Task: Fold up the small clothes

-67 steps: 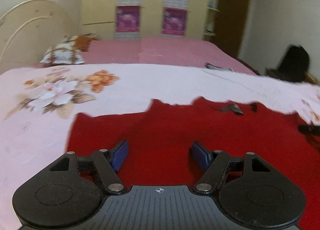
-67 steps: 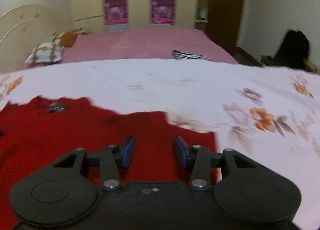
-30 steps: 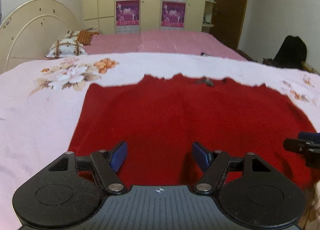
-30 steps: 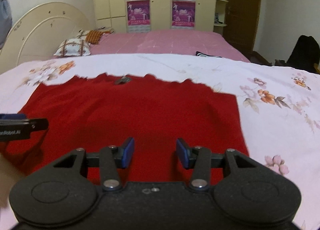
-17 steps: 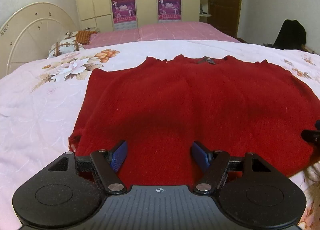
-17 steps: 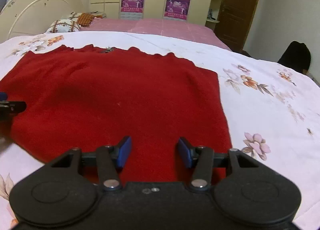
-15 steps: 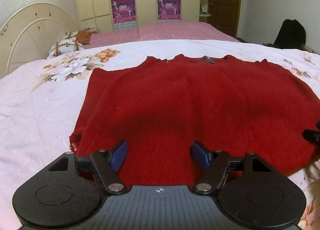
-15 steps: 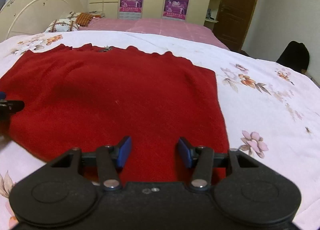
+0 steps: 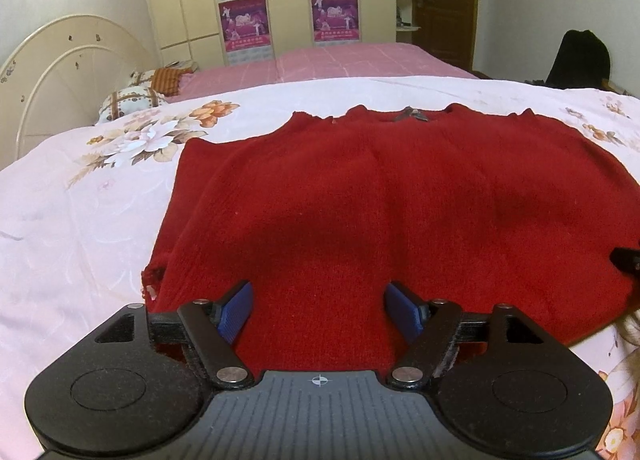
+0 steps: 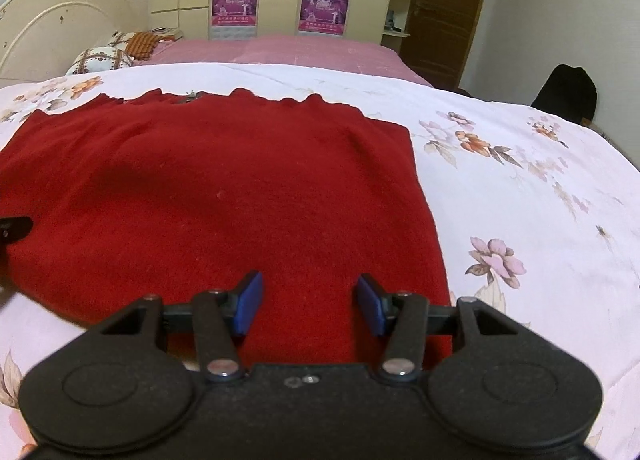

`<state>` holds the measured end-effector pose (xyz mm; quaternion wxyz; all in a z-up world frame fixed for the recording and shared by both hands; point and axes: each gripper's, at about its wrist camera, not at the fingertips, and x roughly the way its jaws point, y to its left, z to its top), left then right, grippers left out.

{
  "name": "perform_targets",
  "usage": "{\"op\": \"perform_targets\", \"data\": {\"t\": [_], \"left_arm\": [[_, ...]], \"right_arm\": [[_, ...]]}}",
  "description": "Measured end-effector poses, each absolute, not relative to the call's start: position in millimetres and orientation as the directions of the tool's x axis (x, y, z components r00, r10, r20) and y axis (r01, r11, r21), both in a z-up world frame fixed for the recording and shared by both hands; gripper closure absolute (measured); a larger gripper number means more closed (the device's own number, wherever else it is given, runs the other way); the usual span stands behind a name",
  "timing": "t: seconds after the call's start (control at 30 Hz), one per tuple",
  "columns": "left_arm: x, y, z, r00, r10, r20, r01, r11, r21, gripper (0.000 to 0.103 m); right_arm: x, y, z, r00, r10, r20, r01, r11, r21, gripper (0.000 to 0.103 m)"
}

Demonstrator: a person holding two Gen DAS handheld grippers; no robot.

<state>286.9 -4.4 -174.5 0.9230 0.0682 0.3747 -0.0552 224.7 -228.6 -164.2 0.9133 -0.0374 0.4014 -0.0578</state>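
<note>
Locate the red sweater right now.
The red sweater lies spread flat on the floral bedsheet, filling the middle of both wrist views, its near hem just ahead of both claws.

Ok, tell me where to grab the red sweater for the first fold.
Probably take the red sweater by its near hem, one corner per tongs, coming in low from the near edge. It lies flat on the floral bedsheet, neckline far away, and both the left tongs and right tongs are open over that hem.

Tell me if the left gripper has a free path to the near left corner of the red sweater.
Probably yes: the left gripper is open over the red sweater, and nothing lies between it and that corner.
</note>
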Motion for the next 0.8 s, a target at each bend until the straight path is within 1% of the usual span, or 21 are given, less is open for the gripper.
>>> {"op": "perform_targets", "data": {"t": [0.17,0.27,0.33,0.43,0.57,0.67,0.8], "left_arm": [[290.6,-4.8,-170.8,0.695,-0.051,-0.717,0.162,0.983,0.088,0.028],[292.4,-7.1,-162.2,0.681,-0.039,-0.732,0.16,0.982,0.097,0.028],[290.7,-7.8,-151.4,0.699,-0.052,-0.714,0.16,0.983,0.085,0.028],[298.8,-14.6,-139.0,0.723,-0.067,-0.687,0.174,0.981,0.088,0.028],[322.5,-17.5,-135.2,0.73,-0.076,-0.68,0.149,0.987,0.051,0.028],[339.3,-16.3,-142.0,0.736,-0.064,-0.674,0.137,0.989,0.055,0.028],[359.8,-6.5,-160.0,0.717,-0.058,-0.695,0.126,0.991,0.047,0.028]], "right_arm": [[226.1,-236.3,-162.7,0.664,-0.096,-0.741,0.047,0.995,-0.087,0.05],[231.1,-239.0,-157.5,0.638,-0.069,-0.767,0.008,0.997,-0.083,0.05],[235.6,-240.6,-149.0,0.622,-0.046,-0.782,-0.015,0.997,-0.07,0.051],[241.0,-239.8,-126.3,0.676,-0.023,-0.736,-0.032,0.998,-0.06,0.05],[263.1,-226.1,-112.4,0.711,0.005,-0.703,-0.049,0.998,-0.042,0.05],[282.7,-211.5,-115.0,0.723,0.015,-0.69,-0.051,0.998,-0.031,0.05],[303.9,-189.3,-125.9,0.724,0.026,-0.69,-0.043,0.999,-0.008,0.05]]}}
